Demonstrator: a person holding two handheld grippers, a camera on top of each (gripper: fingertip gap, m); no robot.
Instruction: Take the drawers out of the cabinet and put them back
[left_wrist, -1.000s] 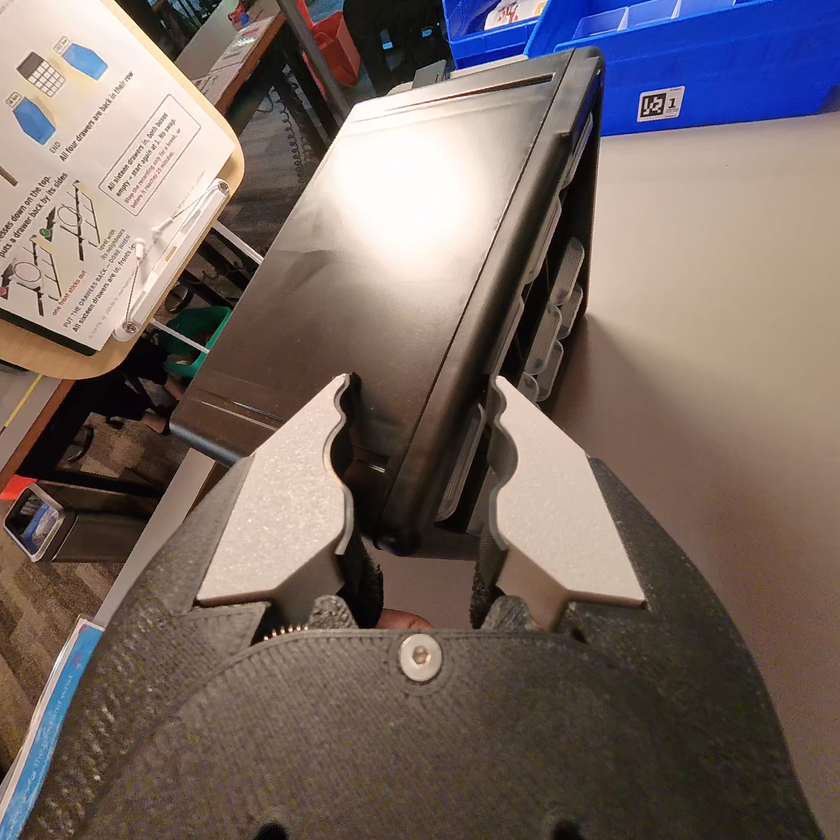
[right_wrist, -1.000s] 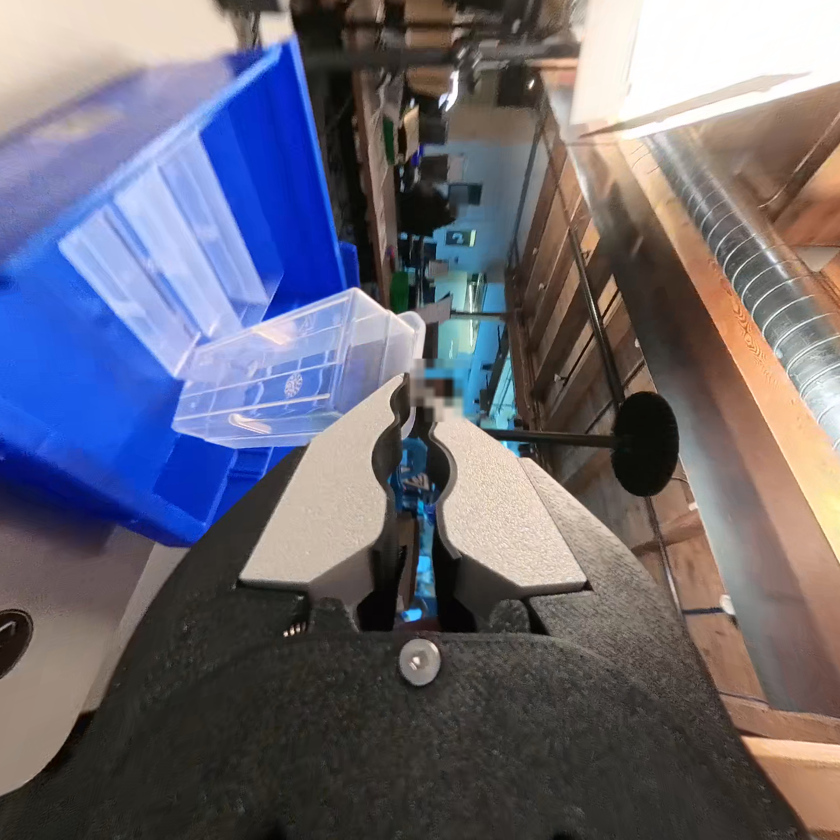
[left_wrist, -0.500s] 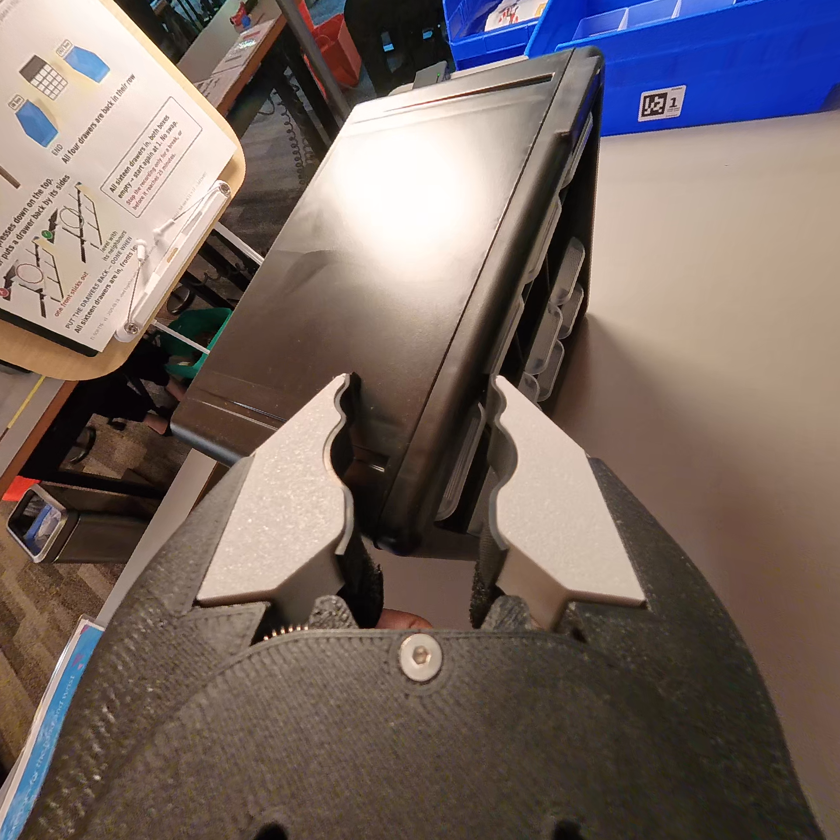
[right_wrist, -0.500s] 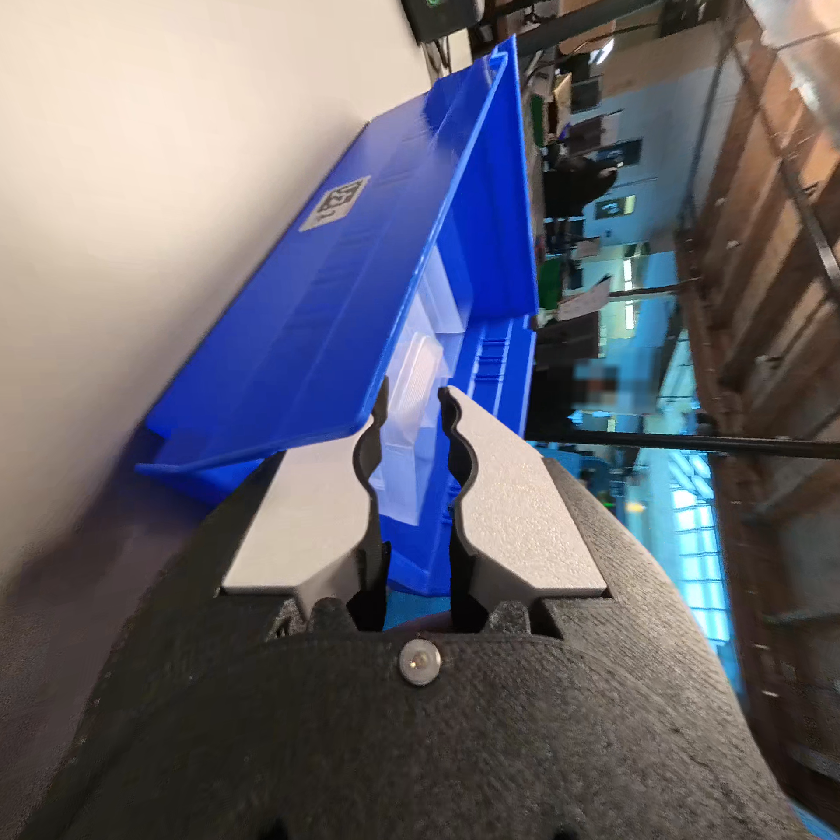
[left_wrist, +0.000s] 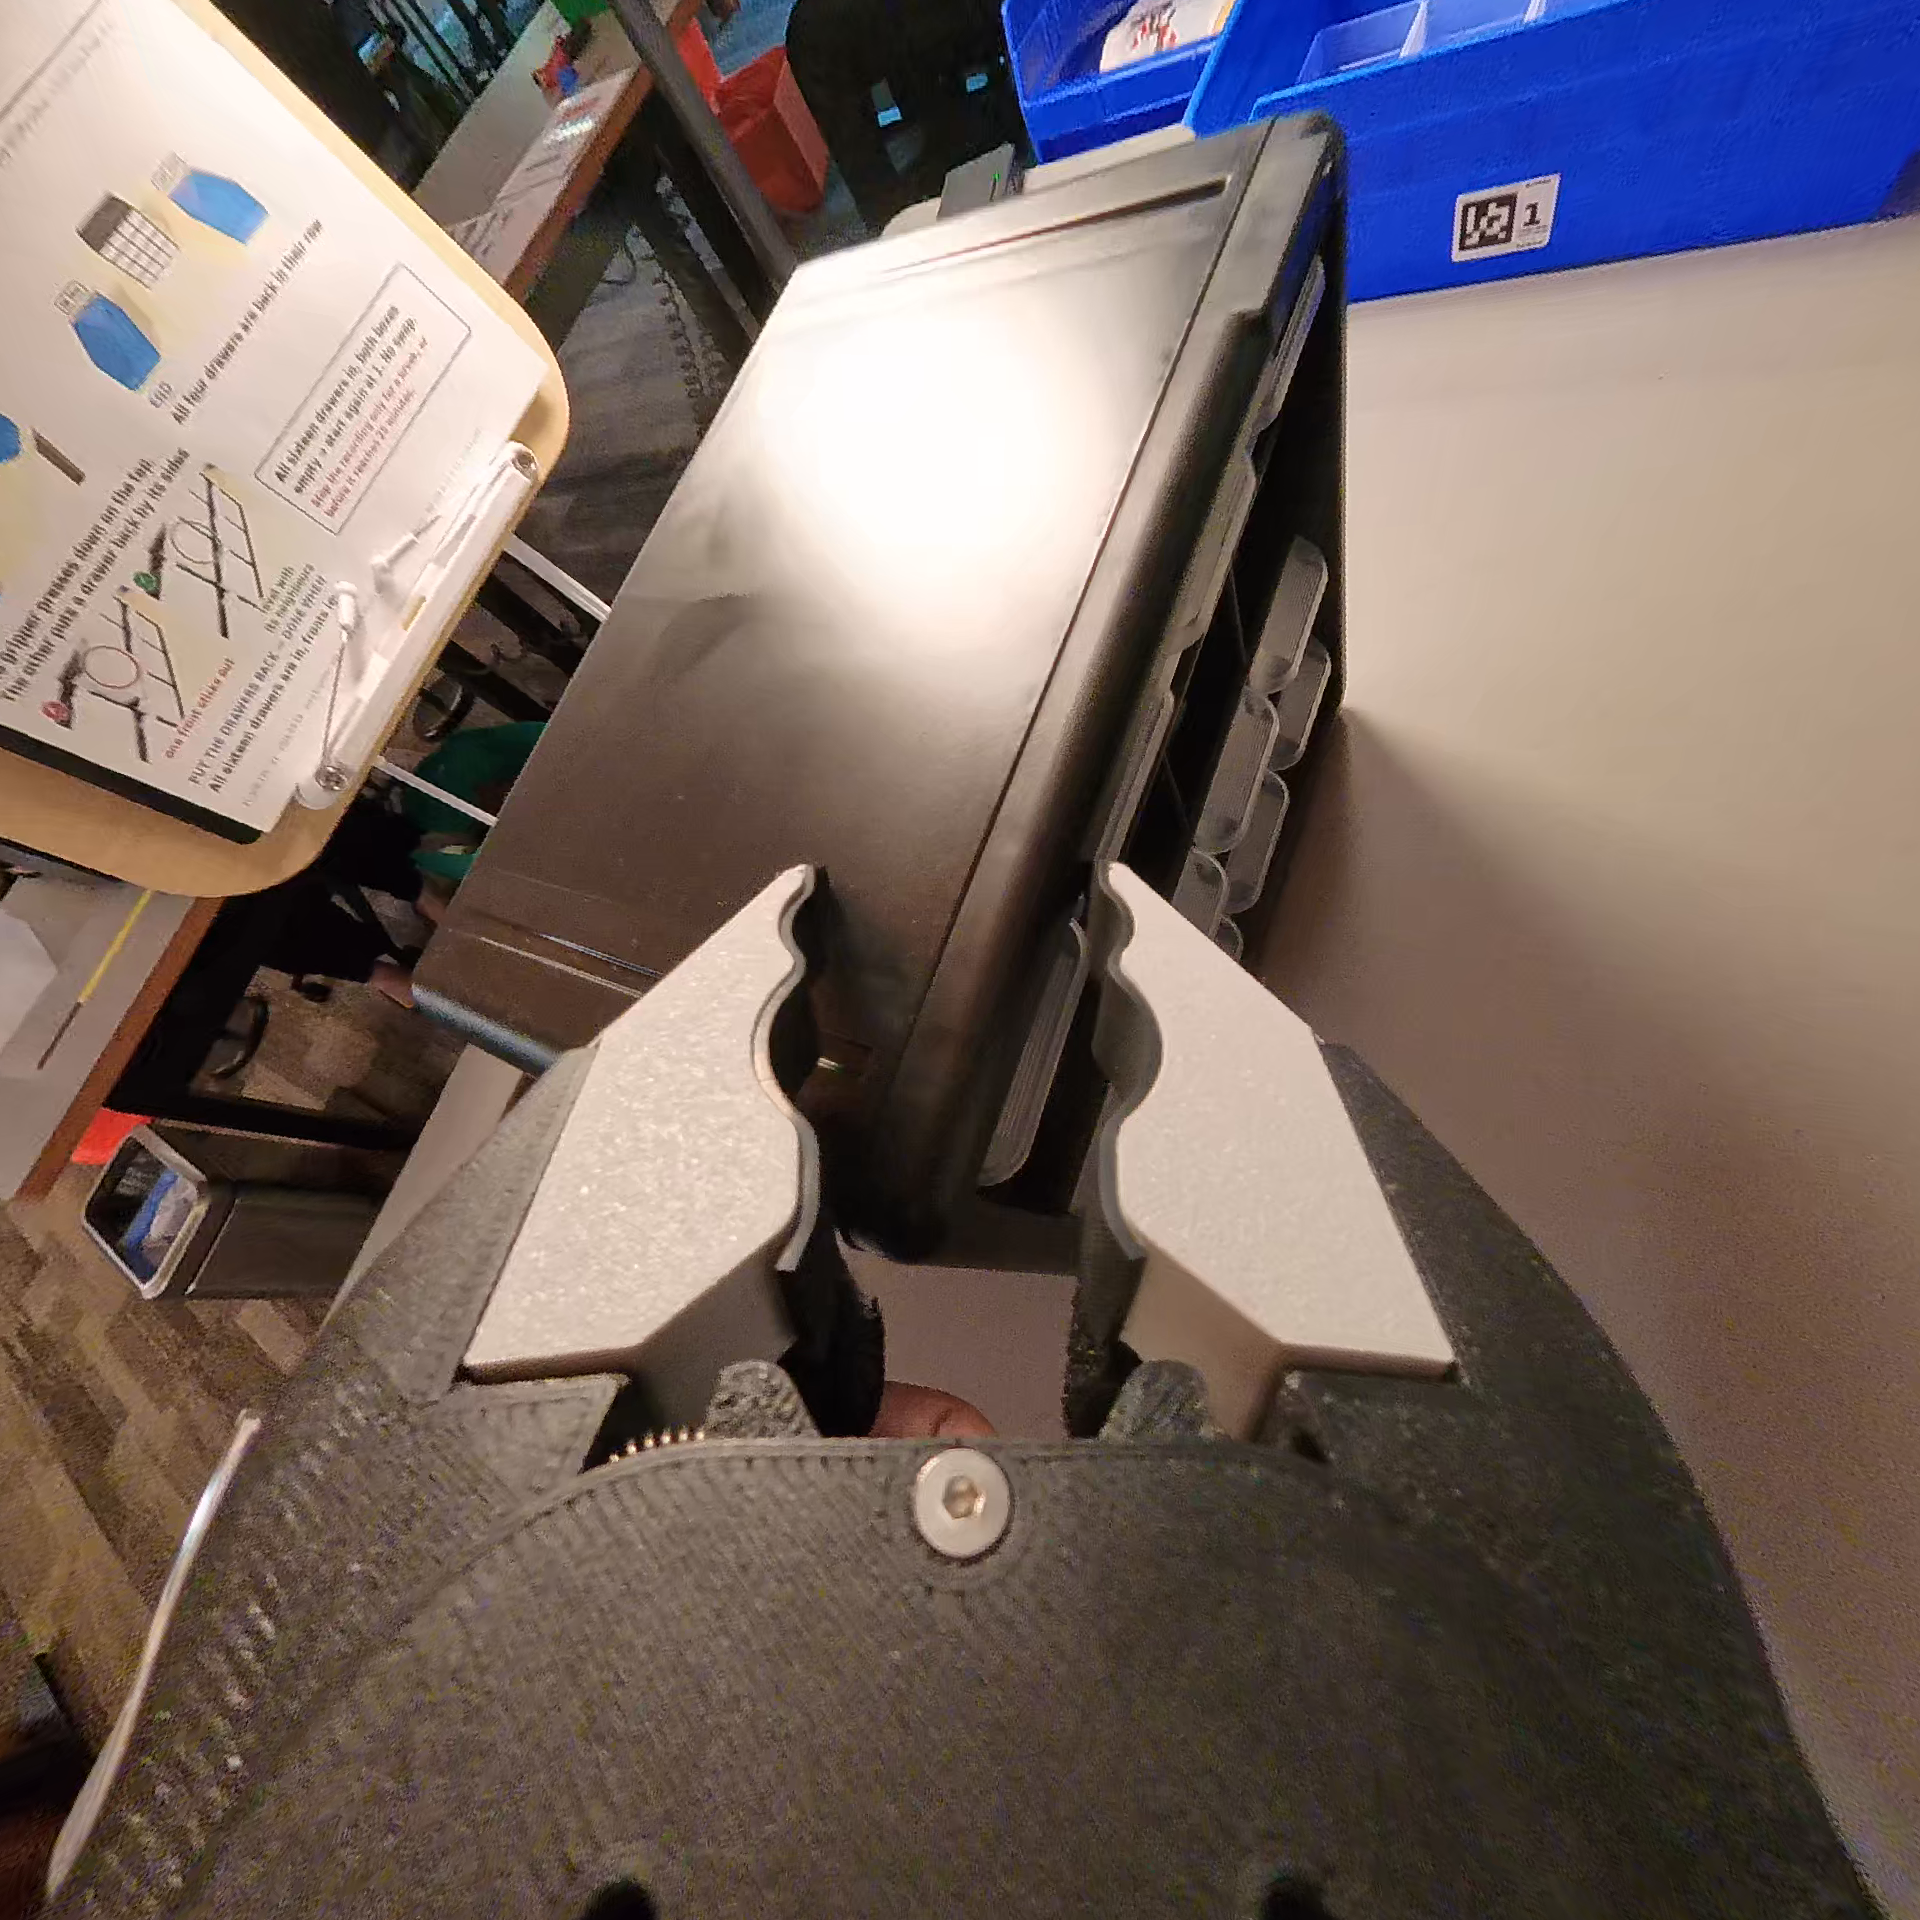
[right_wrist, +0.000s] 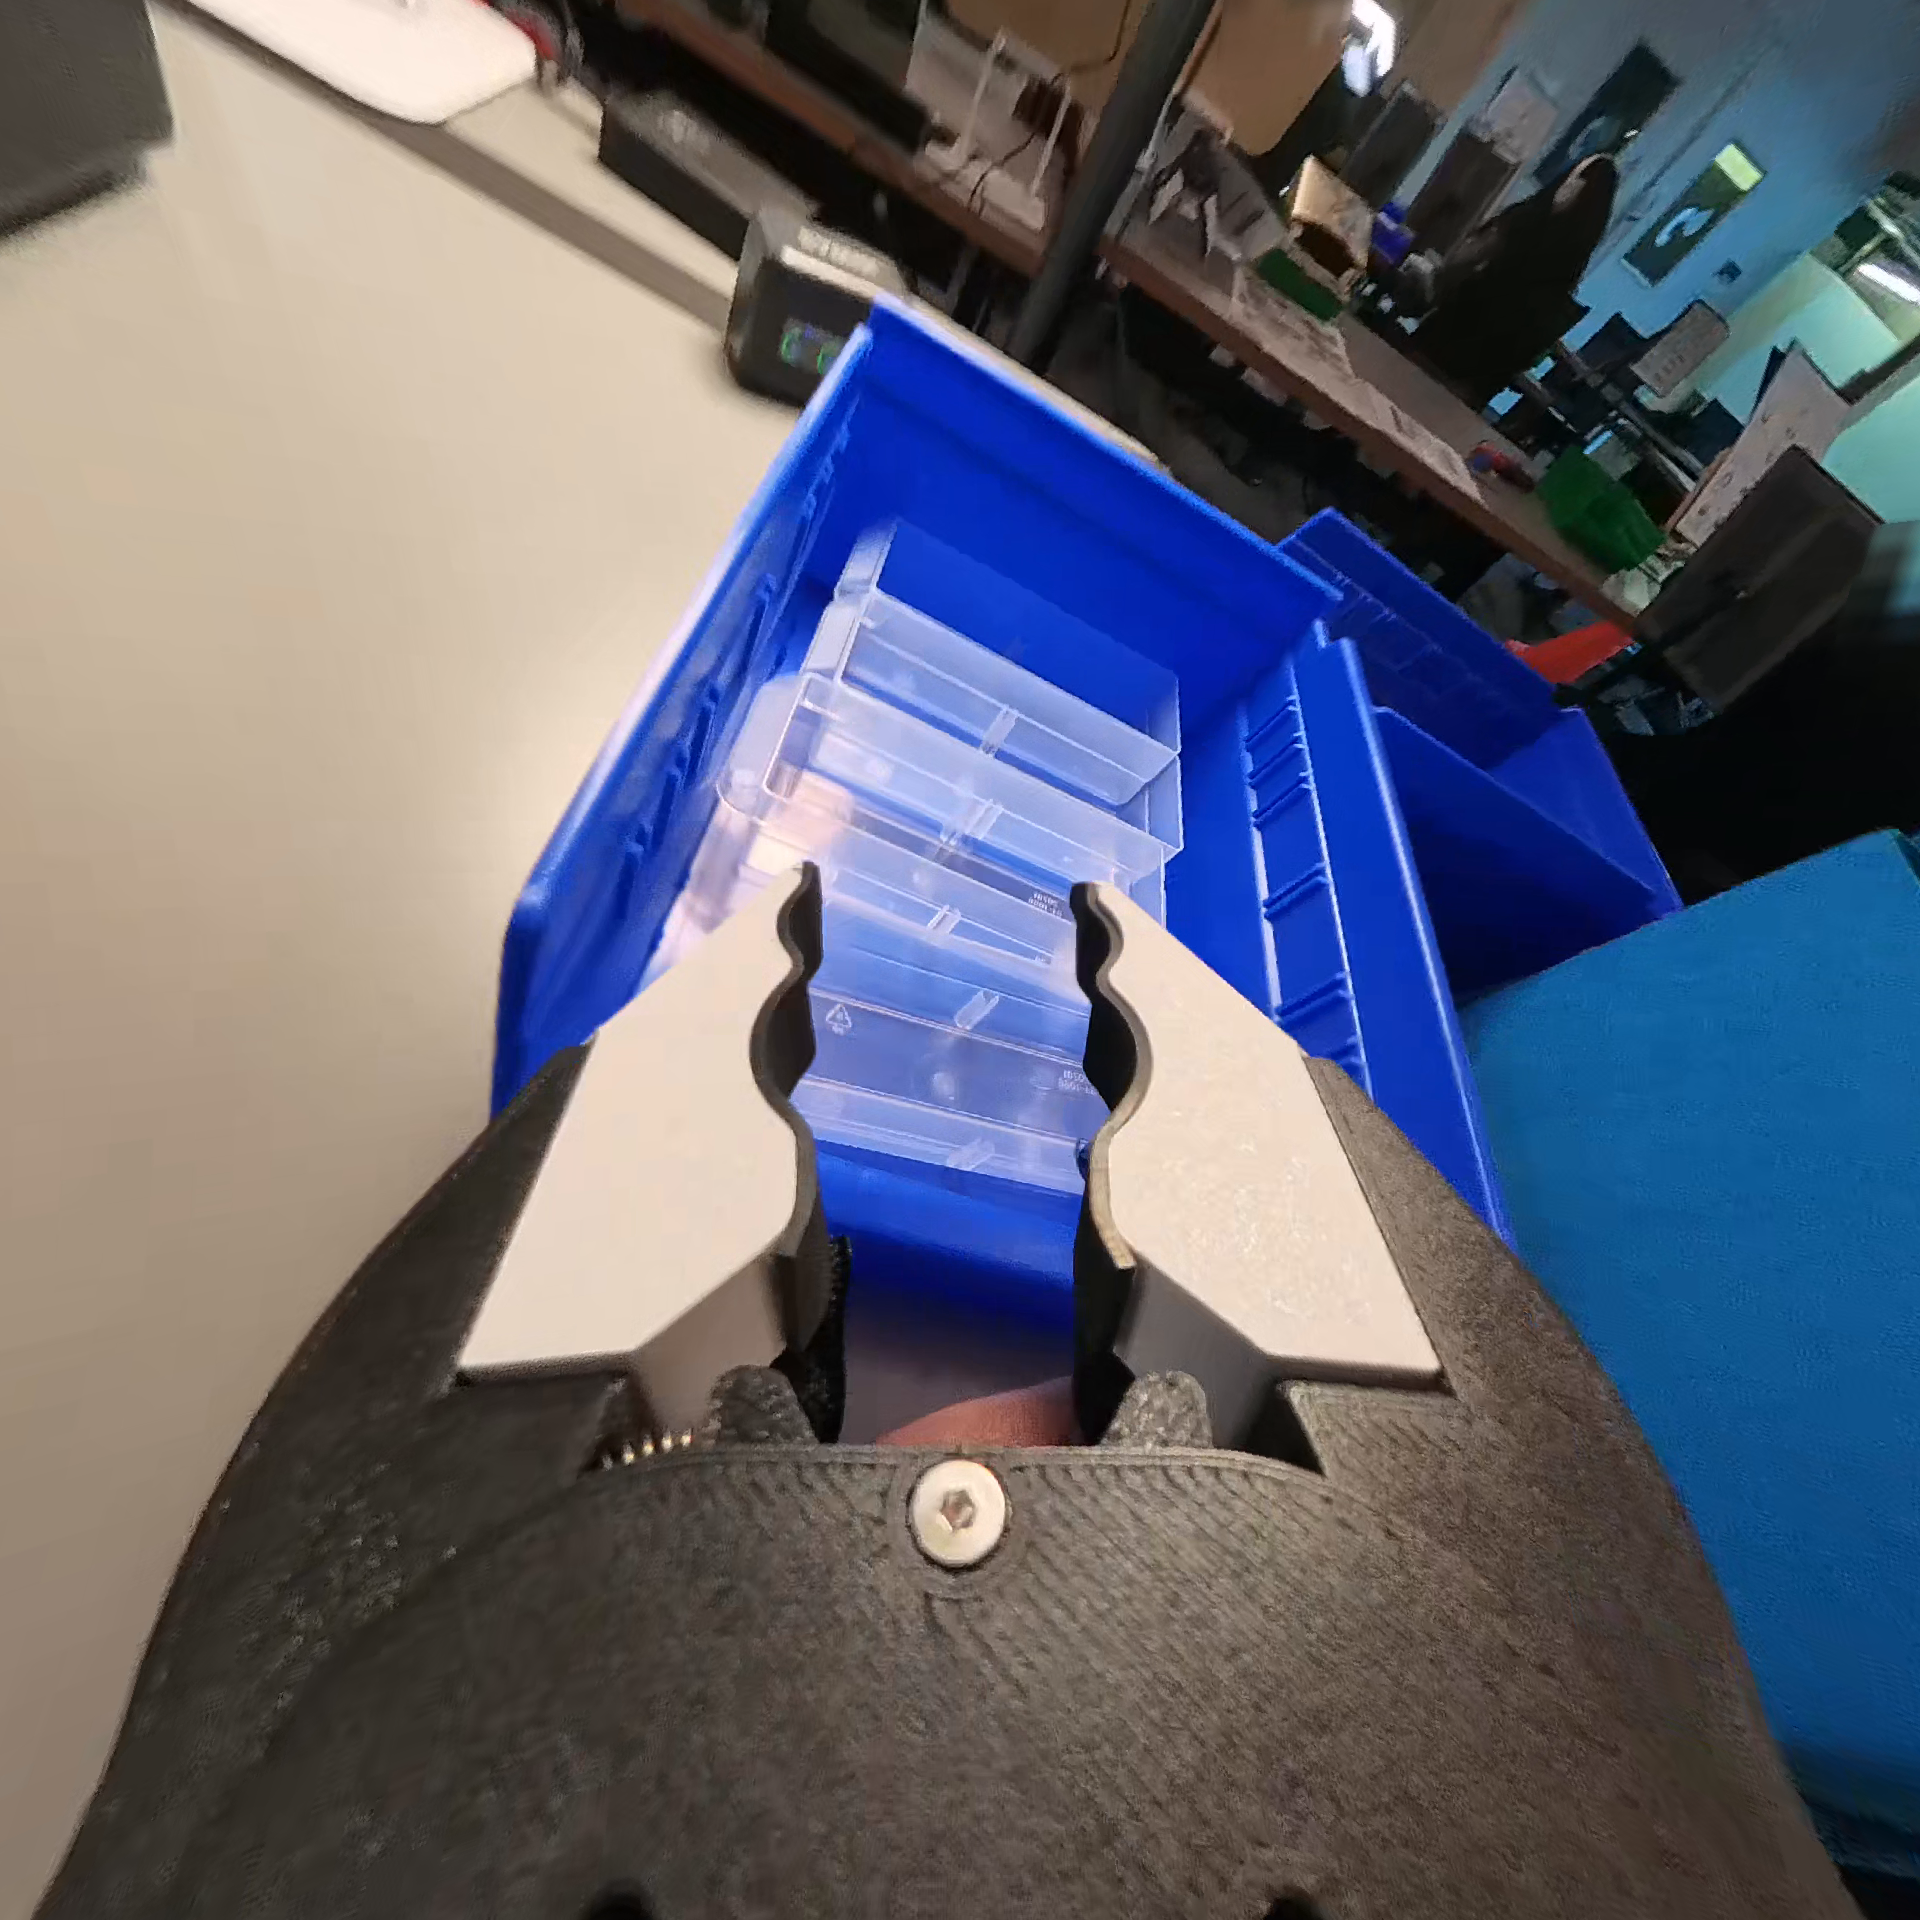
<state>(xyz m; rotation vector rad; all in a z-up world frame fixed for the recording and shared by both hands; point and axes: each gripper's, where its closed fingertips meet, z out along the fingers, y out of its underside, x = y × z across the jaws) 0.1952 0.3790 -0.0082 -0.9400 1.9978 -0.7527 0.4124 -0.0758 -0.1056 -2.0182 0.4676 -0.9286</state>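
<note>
Above the blue bin (right_wrist: 665, 831), the right gripper (right_wrist: 940, 914) now has jaws apart and empty, its clear drawer (right_wrist: 935, 1049) dropped among others at 12 o'clock; left gripper (left_wrist: 956, 904) straddles the cabinet (left_wrist: 831, 582) edge, jaws apart

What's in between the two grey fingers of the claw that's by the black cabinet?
In the left wrist view, the near front corner of the black cabinet sits between the left gripper fingers, along with the edge of one clear drawer front.
</note>
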